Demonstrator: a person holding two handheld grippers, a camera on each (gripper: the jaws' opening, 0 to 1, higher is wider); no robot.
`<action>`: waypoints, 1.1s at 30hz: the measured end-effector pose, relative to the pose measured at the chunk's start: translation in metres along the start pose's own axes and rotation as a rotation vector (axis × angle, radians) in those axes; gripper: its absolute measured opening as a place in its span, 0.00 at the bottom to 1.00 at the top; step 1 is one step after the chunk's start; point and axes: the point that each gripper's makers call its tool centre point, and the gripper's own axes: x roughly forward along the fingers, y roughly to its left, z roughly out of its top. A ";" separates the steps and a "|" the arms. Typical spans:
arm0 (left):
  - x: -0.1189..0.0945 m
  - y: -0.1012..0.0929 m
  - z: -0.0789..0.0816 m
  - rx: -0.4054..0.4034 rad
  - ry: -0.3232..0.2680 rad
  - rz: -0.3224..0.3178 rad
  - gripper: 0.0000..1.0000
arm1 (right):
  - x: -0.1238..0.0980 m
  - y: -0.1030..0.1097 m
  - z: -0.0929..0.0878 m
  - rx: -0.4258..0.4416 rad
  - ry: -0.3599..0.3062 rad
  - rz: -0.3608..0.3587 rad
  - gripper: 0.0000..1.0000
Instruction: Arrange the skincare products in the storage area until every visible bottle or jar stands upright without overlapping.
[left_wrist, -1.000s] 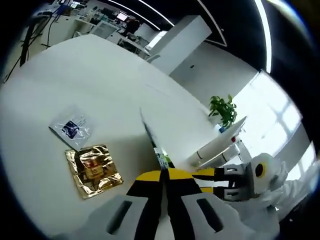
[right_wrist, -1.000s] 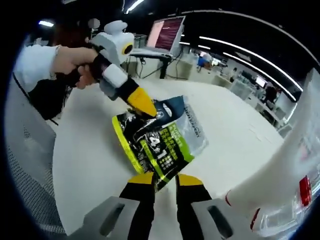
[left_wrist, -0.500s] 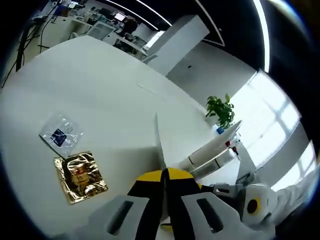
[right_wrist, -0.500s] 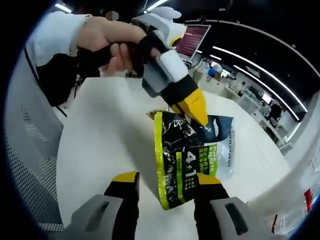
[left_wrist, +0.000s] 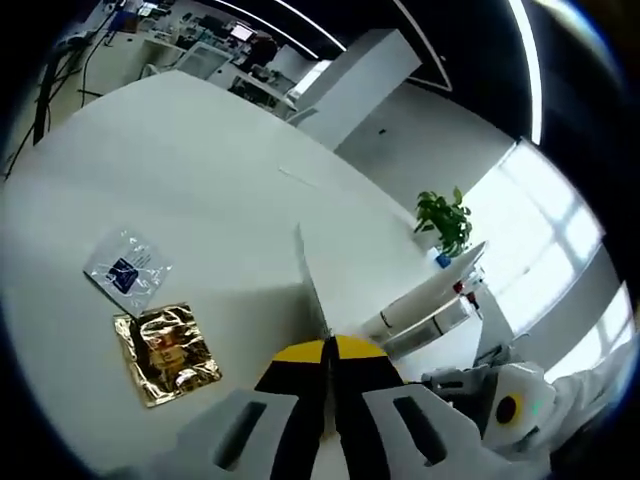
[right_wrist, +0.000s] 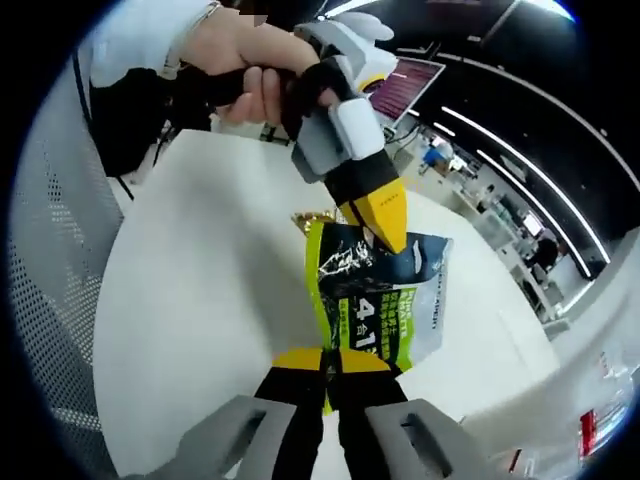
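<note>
My right tool (right_wrist: 332, 358) has just clamped the green sachet (right_wrist: 372, 305) again beside my left tool (right_wrist: 383, 215), also clamped, steadying it for placement.

- The green-and-black sachet (right_wrist: 372, 305) hides most of a gold packet (right_wrist: 312, 217) behind it.
- Print on the clear sachet (left_wrist: 125, 272) is too small to read.
- The white bottles (left_wrist: 425, 305) near the surface's far edge look blurred, perhaps lying down.

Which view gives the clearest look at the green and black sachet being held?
The right gripper view: the sachet faces the camera with its print showing, pinched by the left gripper at its top and the right gripper at its bottom. The left gripper view sees it edge-on, a thin sliver above the jaws.
</note>
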 end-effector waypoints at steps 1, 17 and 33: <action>0.001 0.000 -0.001 0.001 0.004 0.001 0.00 | -0.002 -0.001 -0.001 0.003 0.002 0.003 0.00; 0.025 -0.017 -0.033 0.120 0.141 0.008 0.00 | -0.035 -0.007 -0.023 0.039 0.059 0.062 0.00; 0.040 -0.005 -0.050 0.255 0.243 0.032 0.00 | -0.036 0.002 -0.046 0.103 0.113 0.106 0.00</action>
